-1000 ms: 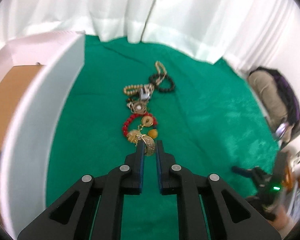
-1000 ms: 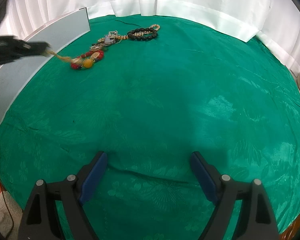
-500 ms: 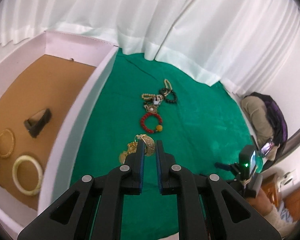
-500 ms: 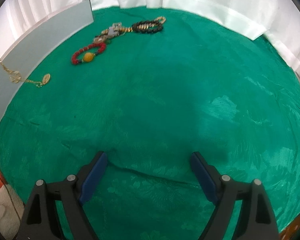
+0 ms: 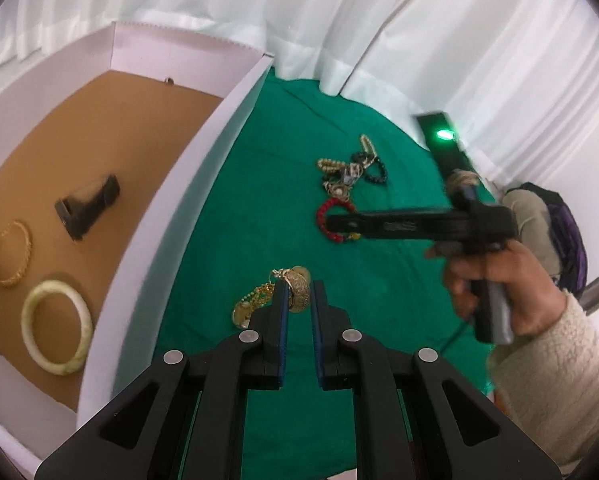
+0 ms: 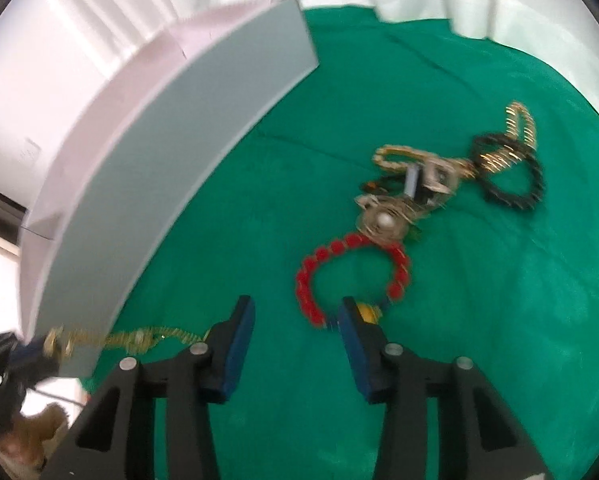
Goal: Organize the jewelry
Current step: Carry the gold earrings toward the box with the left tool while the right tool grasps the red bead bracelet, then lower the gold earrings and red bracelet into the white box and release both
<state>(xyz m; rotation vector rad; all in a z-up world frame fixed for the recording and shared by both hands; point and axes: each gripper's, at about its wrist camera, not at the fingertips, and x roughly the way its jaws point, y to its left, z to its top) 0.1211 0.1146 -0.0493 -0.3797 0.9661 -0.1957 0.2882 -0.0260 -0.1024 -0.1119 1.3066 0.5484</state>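
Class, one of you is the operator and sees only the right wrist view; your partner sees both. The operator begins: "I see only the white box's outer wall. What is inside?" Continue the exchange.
Observer: On the white box's brown floor lie a cream bangle, a gold bangle and a dark stand-like object.
Operator: What hangs on the gold chain?
Observer: A round gold pendant, clamped in the left gripper.
Operator: Who holds my right gripper? Its jaws have just been closing, gripping nothing.
Observer: A hand in a fleecy cream sleeve, with the gripper reaching across the red bead bracelet.
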